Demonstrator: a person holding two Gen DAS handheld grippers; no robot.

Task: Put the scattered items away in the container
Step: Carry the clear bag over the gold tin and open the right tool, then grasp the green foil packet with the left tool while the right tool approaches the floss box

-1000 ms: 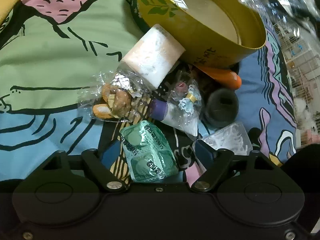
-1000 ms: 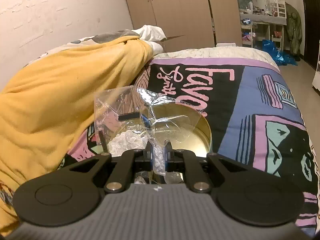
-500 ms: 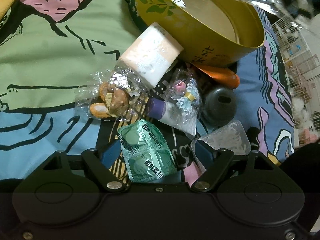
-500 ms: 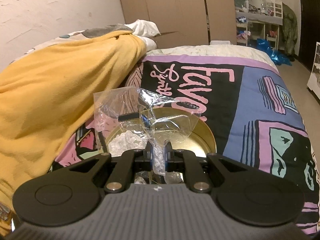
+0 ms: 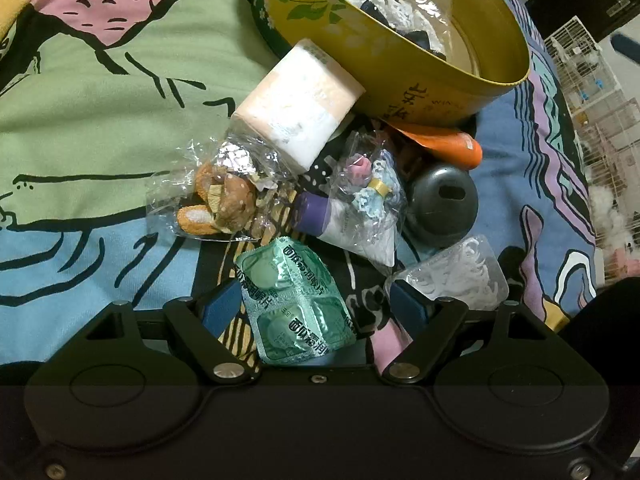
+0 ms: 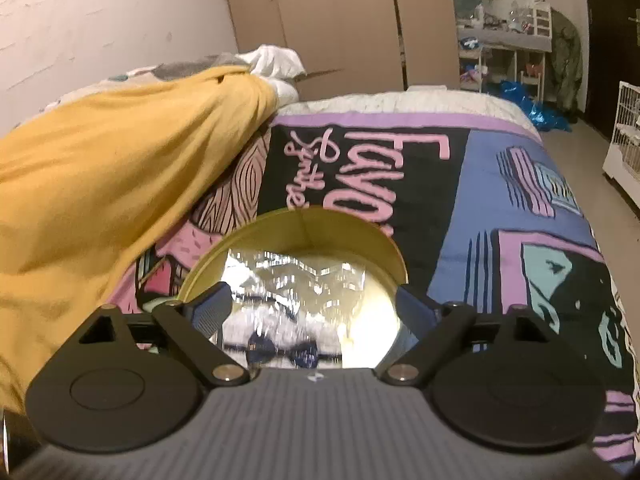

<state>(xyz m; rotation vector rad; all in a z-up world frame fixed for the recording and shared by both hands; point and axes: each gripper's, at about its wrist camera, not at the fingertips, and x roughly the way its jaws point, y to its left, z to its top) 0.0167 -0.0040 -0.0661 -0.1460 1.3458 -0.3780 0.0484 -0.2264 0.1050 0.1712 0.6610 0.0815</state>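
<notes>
Inside the round yellow tin (image 6: 304,228) lies a crinkled clear bag (image 6: 296,292).

My left gripper (image 5: 316,306) has a smooth black housing with two round discs, black link arms on silver pivot screws and blue pads (image 5: 218,308). My right gripper (image 6: 312,312) matches, but its middle is ribbed grey plastic with a small white mark.
</notes>
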